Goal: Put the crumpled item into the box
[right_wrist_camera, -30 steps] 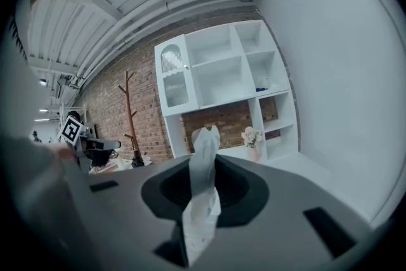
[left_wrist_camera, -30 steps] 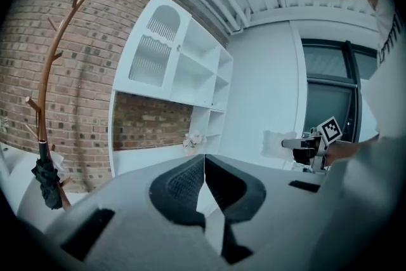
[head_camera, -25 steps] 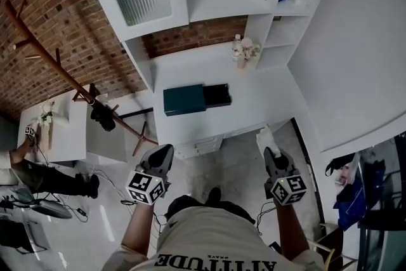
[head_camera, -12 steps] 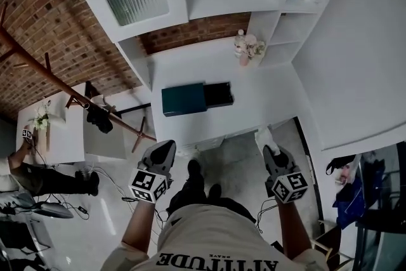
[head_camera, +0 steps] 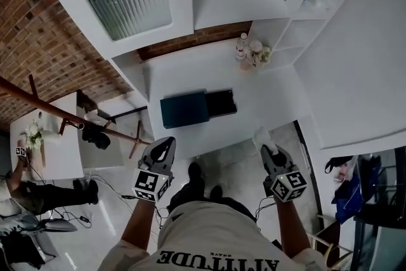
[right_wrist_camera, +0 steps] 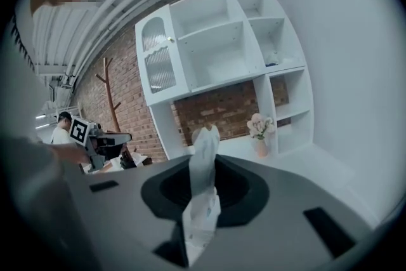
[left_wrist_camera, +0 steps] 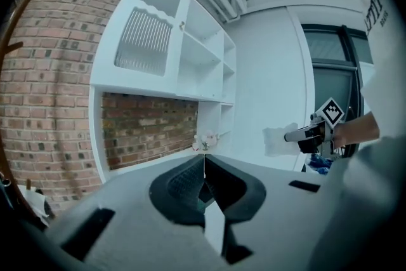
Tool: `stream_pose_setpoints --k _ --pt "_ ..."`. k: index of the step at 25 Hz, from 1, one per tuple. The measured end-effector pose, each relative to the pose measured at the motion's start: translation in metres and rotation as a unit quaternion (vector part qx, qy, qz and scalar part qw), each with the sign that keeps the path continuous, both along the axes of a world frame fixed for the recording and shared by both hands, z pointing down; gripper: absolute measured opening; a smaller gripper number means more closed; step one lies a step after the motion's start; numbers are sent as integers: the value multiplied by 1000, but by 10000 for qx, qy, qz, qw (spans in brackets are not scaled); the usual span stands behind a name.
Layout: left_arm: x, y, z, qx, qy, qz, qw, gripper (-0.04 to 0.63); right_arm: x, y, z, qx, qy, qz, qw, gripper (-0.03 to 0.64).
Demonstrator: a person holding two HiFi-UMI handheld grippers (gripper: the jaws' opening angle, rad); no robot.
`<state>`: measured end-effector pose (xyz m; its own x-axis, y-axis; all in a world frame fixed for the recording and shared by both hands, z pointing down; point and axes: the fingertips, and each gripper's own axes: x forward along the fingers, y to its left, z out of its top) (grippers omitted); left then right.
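Stepping up to the desk (head_camera: pixel 273 95) is bringing the box (head_camera: pixel 184 109) nearer ahead of the fingers, the right gripper (head_camera: pixel 266 148) pinching the crumpled paper (head_camera: pixel 260 135), the left gripper (head_camera: pixel 166 144) closed empty.

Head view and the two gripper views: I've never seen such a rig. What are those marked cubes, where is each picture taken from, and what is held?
There is no robot here. A person holds a hand-held gripper in each hand, and the marked cubes are part of those grippers. The head view looks steeply down from a camera on the person's head. The other two pictures come from cameras riding on each gripper. The left gripper has its fingers together with nothing between them. The right gripper is shut on a crumpled white item. Ahead, on the white counter, a dark teal box lies and a small vase of flowers stands.
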<state>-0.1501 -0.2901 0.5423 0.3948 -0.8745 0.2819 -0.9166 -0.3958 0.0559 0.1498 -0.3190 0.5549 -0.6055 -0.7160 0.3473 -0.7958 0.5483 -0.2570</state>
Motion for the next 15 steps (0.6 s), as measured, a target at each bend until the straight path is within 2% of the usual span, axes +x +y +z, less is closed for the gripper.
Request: stream_pose_setpoints --k 9,15 --pt "-30 -53 21 -178 180 253 9994 26 -41 -42 22 -258 229 -67 9994 74" --pt "-44 -76 31 -249 195 459 9984 26 -62 -71 42 -600 130 -102 9981 74"
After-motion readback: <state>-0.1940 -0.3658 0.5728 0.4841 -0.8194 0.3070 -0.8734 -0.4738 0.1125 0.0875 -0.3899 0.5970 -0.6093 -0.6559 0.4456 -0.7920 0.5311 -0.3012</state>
